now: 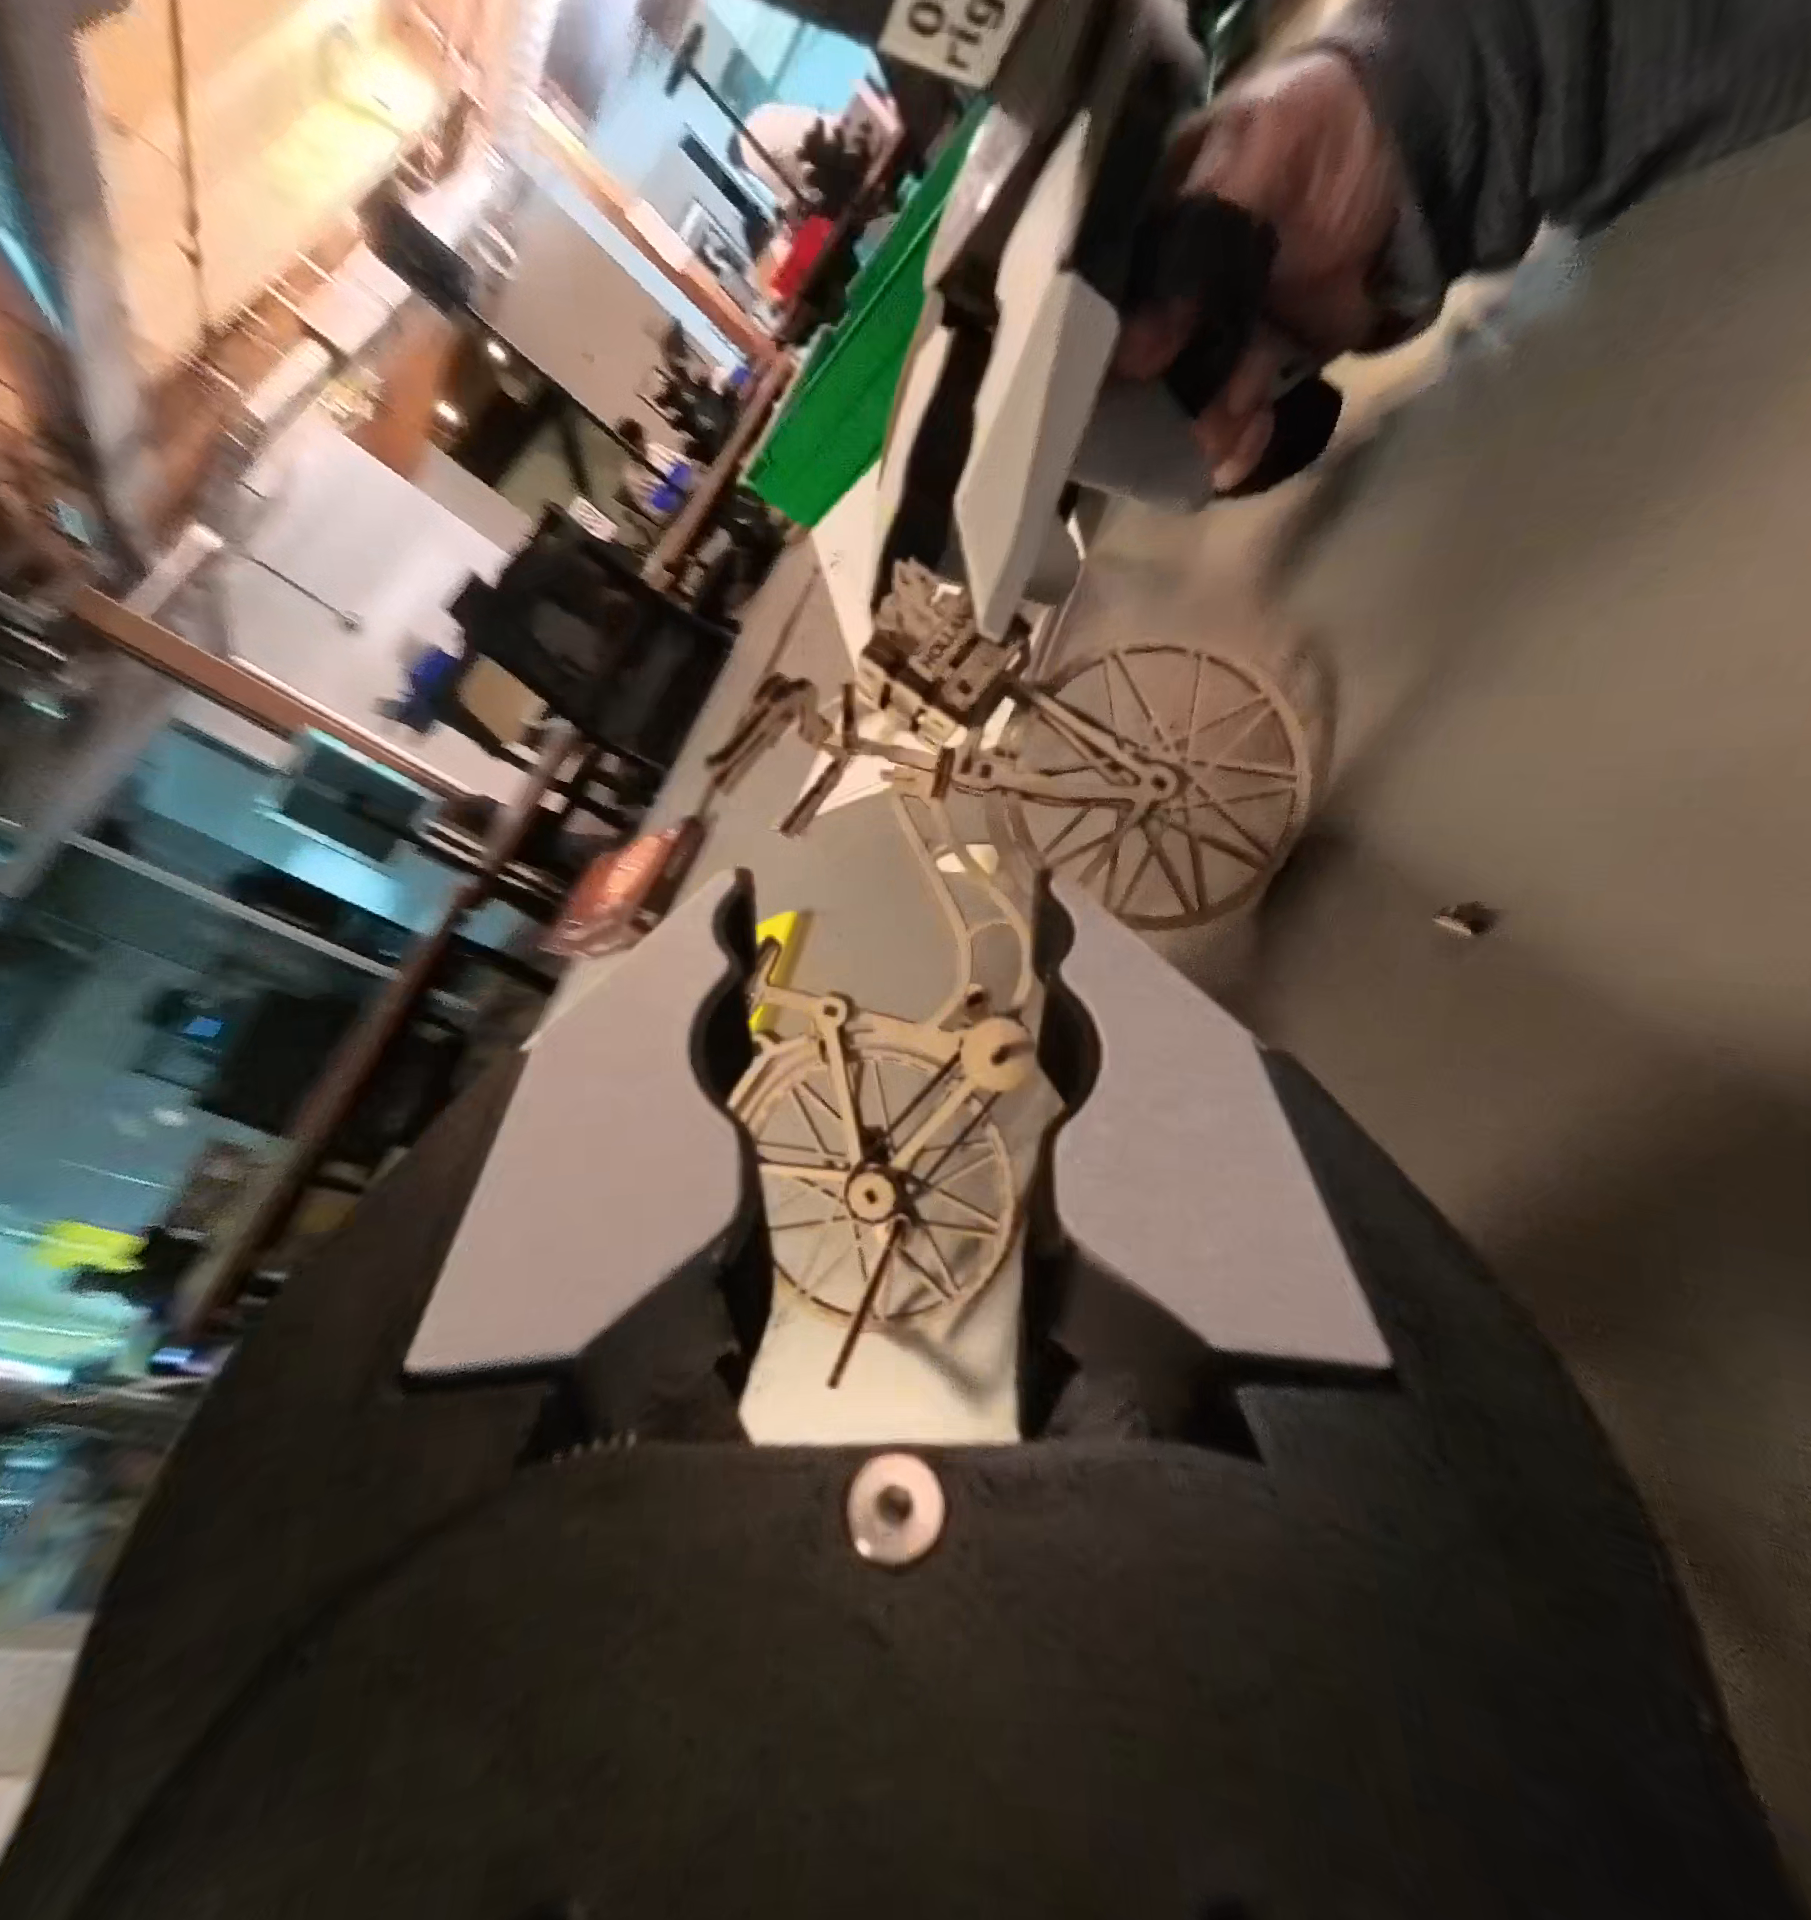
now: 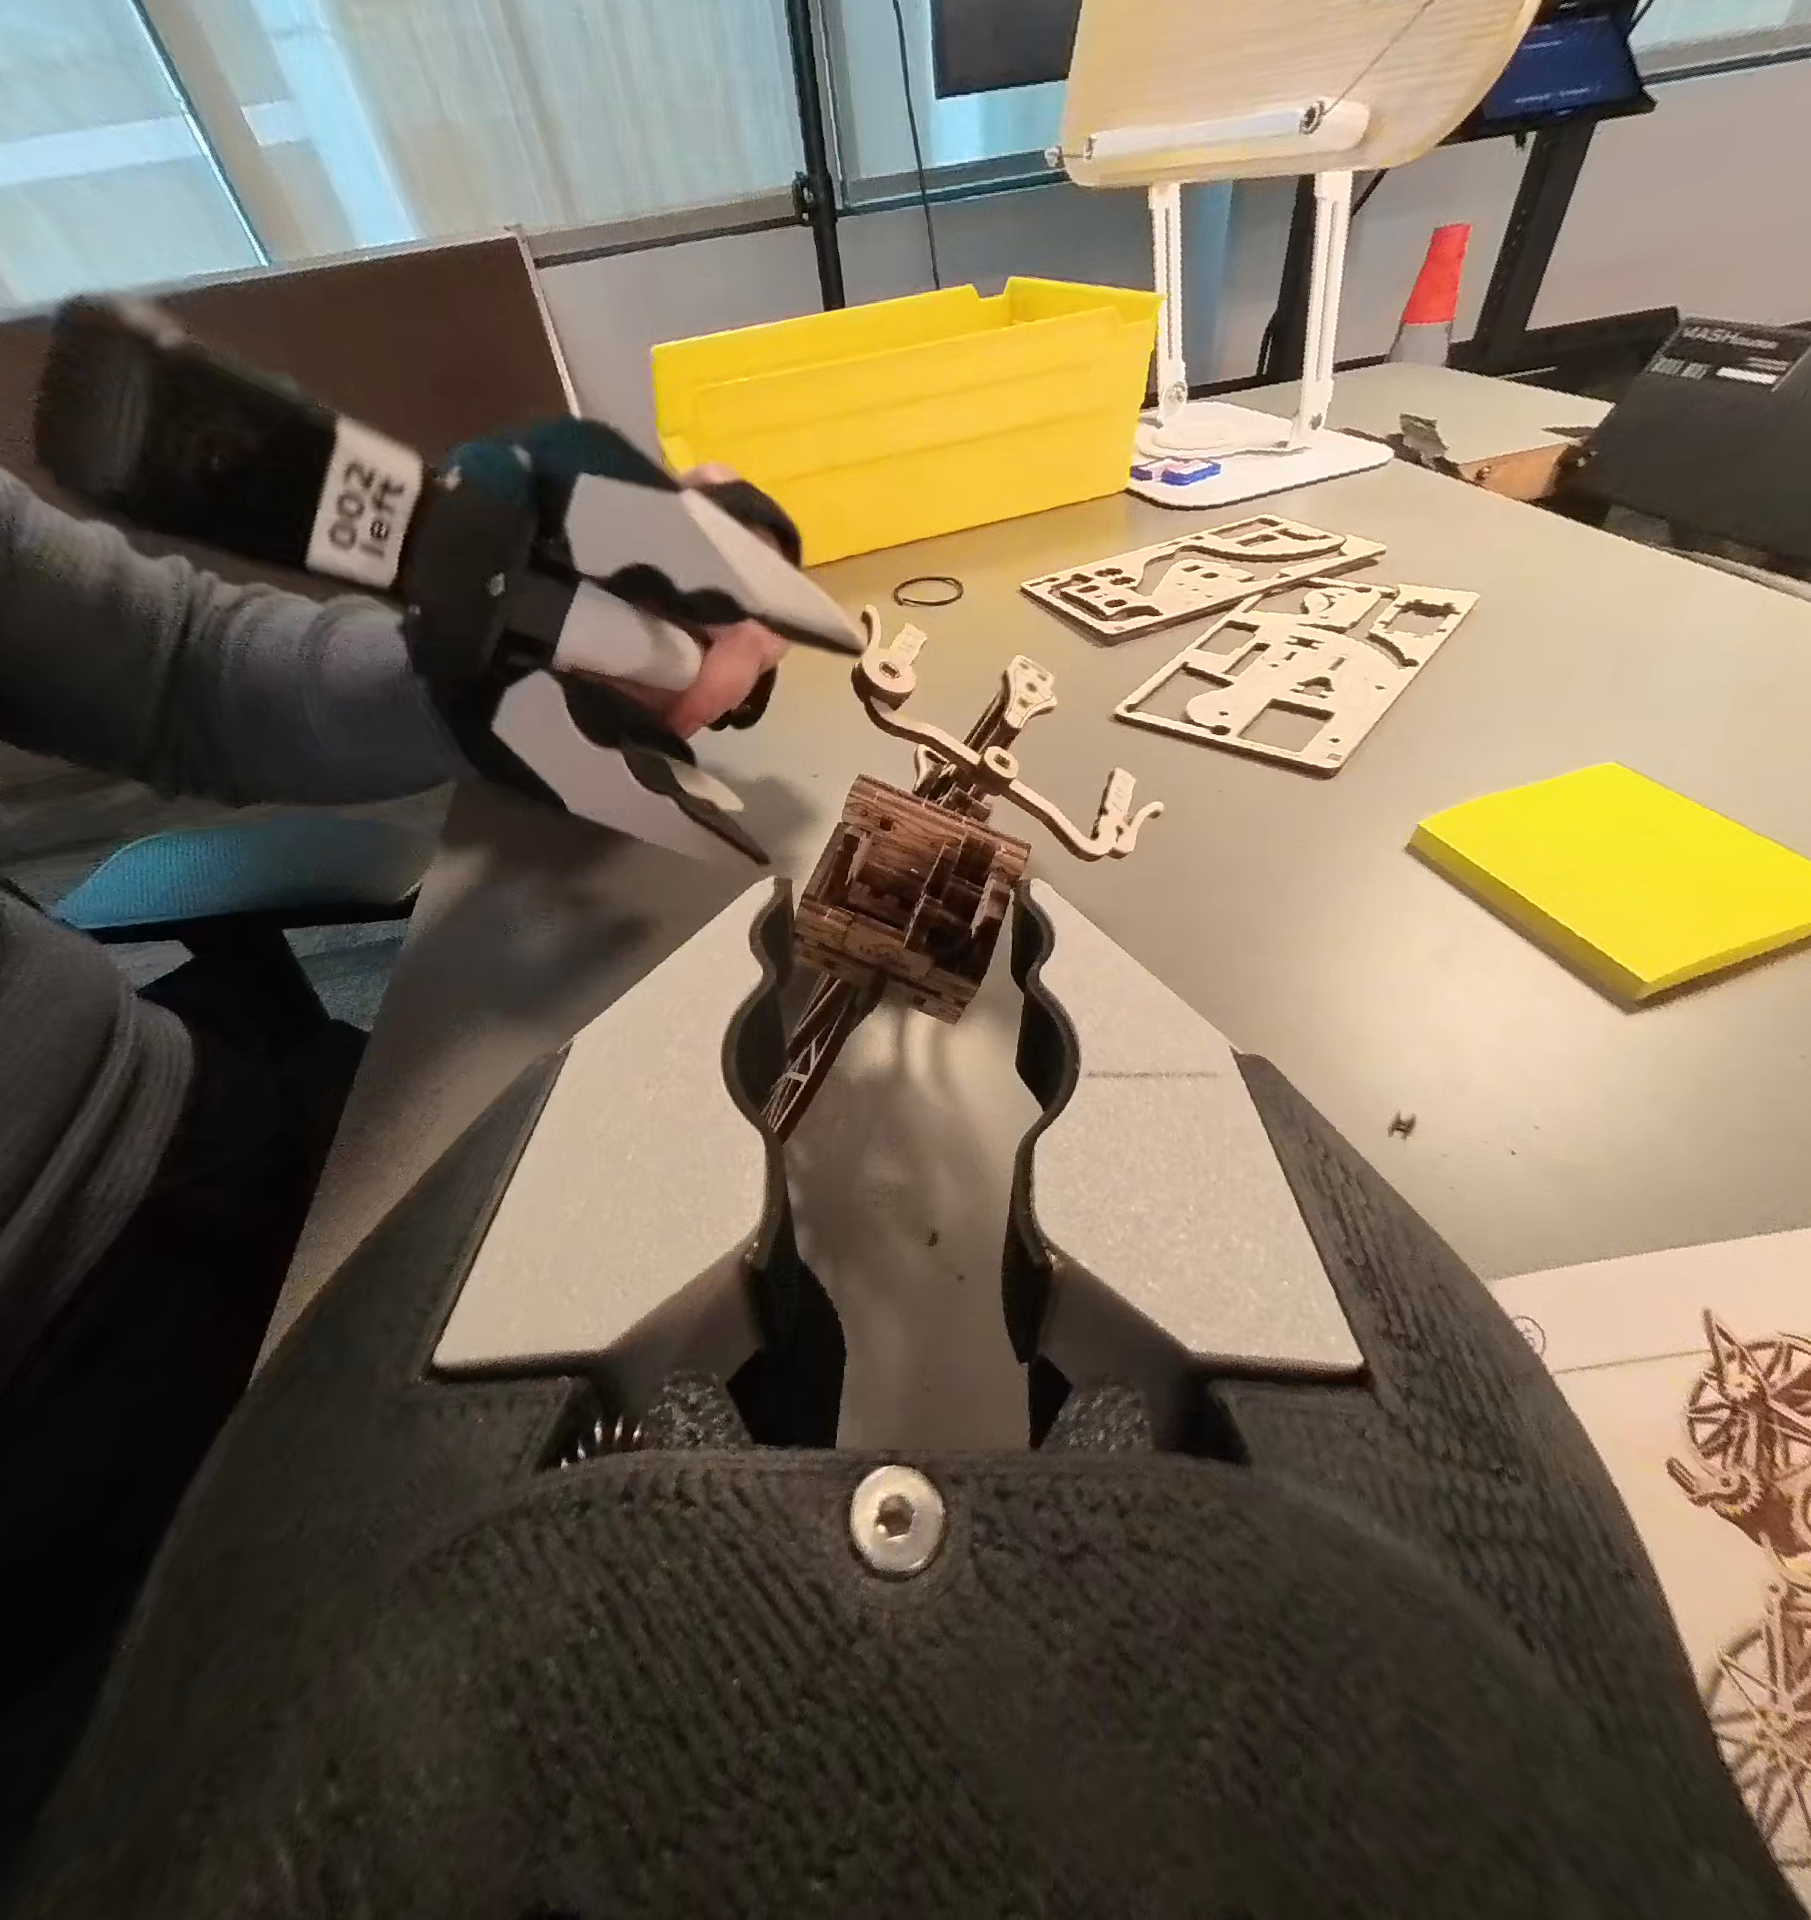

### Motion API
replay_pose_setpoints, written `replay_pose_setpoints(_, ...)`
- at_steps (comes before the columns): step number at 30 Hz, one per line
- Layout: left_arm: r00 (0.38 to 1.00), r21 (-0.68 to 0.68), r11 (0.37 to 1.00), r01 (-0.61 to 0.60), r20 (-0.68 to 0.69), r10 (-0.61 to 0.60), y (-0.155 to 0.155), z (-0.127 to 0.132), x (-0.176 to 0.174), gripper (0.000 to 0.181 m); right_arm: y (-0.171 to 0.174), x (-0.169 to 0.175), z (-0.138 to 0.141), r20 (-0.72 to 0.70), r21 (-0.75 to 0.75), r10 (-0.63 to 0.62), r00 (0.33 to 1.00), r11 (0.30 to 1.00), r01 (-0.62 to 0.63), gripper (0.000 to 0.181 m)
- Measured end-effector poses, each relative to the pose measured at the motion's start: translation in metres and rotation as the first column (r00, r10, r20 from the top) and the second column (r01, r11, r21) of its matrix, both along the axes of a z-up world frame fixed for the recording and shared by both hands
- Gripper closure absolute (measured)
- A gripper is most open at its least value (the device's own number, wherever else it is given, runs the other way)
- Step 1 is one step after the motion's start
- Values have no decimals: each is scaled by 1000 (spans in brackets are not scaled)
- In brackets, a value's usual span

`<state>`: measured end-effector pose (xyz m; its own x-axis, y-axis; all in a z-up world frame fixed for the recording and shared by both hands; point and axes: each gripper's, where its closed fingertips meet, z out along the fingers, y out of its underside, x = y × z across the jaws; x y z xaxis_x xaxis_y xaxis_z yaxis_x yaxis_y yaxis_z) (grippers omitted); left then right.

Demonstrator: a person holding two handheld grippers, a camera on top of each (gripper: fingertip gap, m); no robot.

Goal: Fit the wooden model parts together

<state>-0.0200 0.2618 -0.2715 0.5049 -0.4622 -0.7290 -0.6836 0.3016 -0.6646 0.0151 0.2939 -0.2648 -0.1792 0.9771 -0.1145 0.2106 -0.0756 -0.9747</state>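
Observation:
A wooden bicycle model [image 1: 984, 935] is held tilted above the grey table [image 2: 1296, 1091]. My right gripper [image 2: 901, 904] is shut on its slatted basket [image 2: 906, 894]; the handlebar [image 2: 994, 769] sticks up beyond it. In the left wrist view the right gripper [image 1: 968, 623] comes in from the top onto the basket [image 1: 932, 660], with one wheel [image 1: 1161, 790] beside it. My left gripper [image 1: 893, 914] is open and empty, and the other wheel [image 1: 880, 1184] shows between its fingers. In the right wrist view the left gripper [image 2: 813, 750] sits just left of the handlebar, jaws apart.
A yellow bin [image 2: 911, 416] stands at the back. Two punched-out wooden sheets [image 2: 1296, 675] and a black ring [image 2: 927, 592] lie behind the model. A yellow pad [image 2: 1639, 883] is at the right, a printed instruction sheet [image 2: 1763, 1558] at the near right, and a white stand [image 2: 1254, 436] behind. One gripper's finger ends stand about 6 centimeters off the other's.

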Motion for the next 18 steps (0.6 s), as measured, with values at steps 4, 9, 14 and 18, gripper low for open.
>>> replay_pose_setpoints(4, 965, -230, 969, 92, 262, -29, 1, 14, -7, 130, -2, 0, 0, -8, 4, 13, 1000, 1000, -13, 141)
replay_pose_setpoints(9, 898, -282, 955, 93, 438, 42, 19, 35, -45, 112, -5, -1, 0, -7, 6, 28, 1000, 1000, -28, 141)
replay_pose_setpoints(14, 841, -589, 737, 332, 539, 52, 31, -1, -55, 79, -8, -2, 0, -10, 9, 47, 999, 999, -47, 141)
replay_pose_setpoints(18, 812, -723, 452, 523, 583, -7, 23, -21, -44, 103, -9, -3, -1, -7, 7, 56, 998, 998, -56, 141)
